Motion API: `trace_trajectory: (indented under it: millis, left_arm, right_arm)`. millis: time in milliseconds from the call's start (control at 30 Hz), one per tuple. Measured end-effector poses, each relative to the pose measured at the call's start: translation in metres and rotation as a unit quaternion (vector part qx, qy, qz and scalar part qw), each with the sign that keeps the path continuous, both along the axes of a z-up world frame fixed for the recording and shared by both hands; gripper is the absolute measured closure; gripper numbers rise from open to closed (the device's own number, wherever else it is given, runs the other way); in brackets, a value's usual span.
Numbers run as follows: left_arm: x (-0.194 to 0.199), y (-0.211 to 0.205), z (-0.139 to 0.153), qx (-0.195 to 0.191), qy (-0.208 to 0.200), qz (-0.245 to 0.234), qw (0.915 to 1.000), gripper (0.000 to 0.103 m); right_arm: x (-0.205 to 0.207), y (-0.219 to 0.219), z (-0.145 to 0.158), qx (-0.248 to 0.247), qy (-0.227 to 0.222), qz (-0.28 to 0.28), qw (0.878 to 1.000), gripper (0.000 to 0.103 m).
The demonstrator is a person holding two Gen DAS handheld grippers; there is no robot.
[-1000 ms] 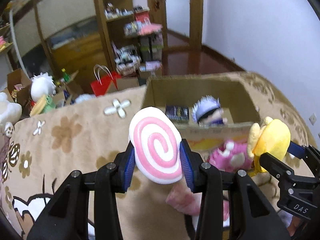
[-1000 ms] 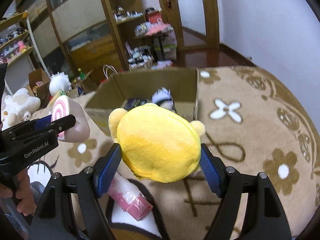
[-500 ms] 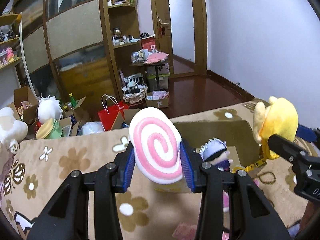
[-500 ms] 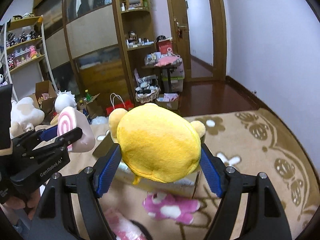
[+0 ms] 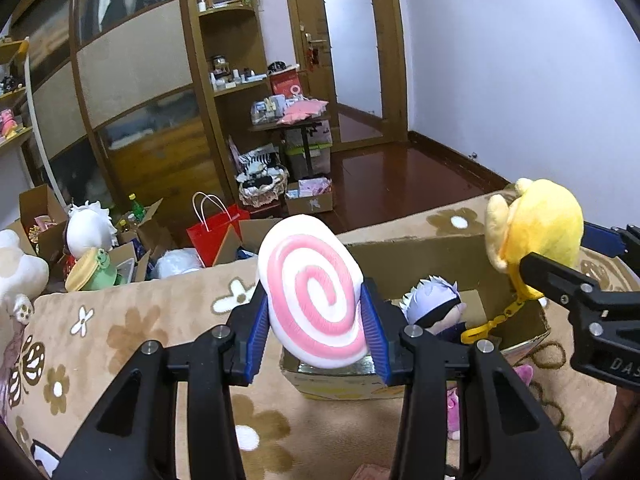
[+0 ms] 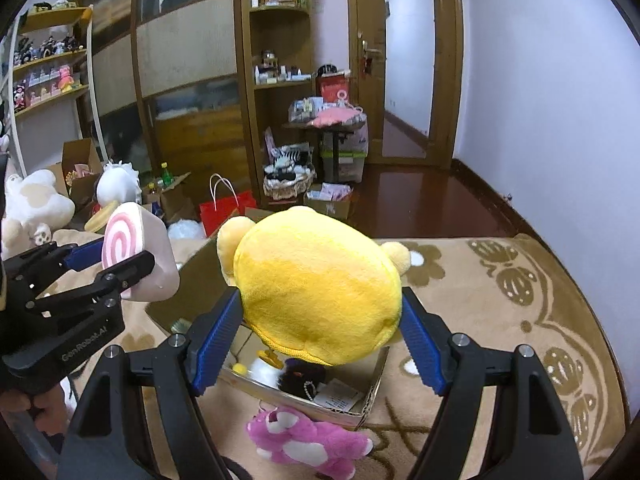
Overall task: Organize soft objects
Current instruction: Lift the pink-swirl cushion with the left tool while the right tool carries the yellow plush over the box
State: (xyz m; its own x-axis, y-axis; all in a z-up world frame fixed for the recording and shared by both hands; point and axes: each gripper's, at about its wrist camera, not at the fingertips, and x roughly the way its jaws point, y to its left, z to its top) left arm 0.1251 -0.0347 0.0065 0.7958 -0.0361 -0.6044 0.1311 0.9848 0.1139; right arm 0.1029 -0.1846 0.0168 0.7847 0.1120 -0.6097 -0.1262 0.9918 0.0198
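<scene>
My left gripper (image 5: 314, 334) is shut on a pink-and-white swirl cushion (image 5: 312, 296) and holds it above the near left edge of an open cardboard box (image 5: 420, 256). My right gripper (image 6: 320, 338) is shut on a yellow plush (image 6: 320, 288) with a key chain, held over the box (image 6: 372, 396). The yellow plush also shows at the right of the left wrist view (image 5: 536, 232). The swirl cushion shows at the left of the right wrist view (image 6: 136, 252). A white-haired doll (image 5: 434, 308) lies inside the box.
A pink plush bear (image 6: 308, 442) lies on the tan flowered blanket (image 5: 120, 328) in front of the box. Beyond the blanket's far edge are a red bag (image 5: 216, 232), cartons and white plush toys (image 5: 88, 228). Wooden shelves and a door stand behind.
Both grippers have risen with their toys and moved forward over the box. The view tilted up from the blanket toward the room.
</scene>
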Motion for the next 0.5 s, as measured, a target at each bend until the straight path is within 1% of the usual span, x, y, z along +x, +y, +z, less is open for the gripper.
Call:
trace_trajectory:
  millis: [133,367,500]
  left_arm:
    - [0.004,-0.005,-0.012,0.009,0.01,-0.009,0.9999,0.061]
    - [0.011,-0.018,-0.032,0.024,0.034,-0.032,0.9986,0.061]
    - [0.015,-0.02,-0.038,0.024,0.044,-0.035,0.9981,0.061]
  right_arm:
    - [0.009,-0.004,-0.012,0.013,0.018,0.003,1.0,0.022]
    - [0.017,-0.008,-0.034,0.023,0.048,0.004,0.999,0.022]
    - [0.021,-0.01,-0.041,0.026,0.056,0.003,0.998,0.021]
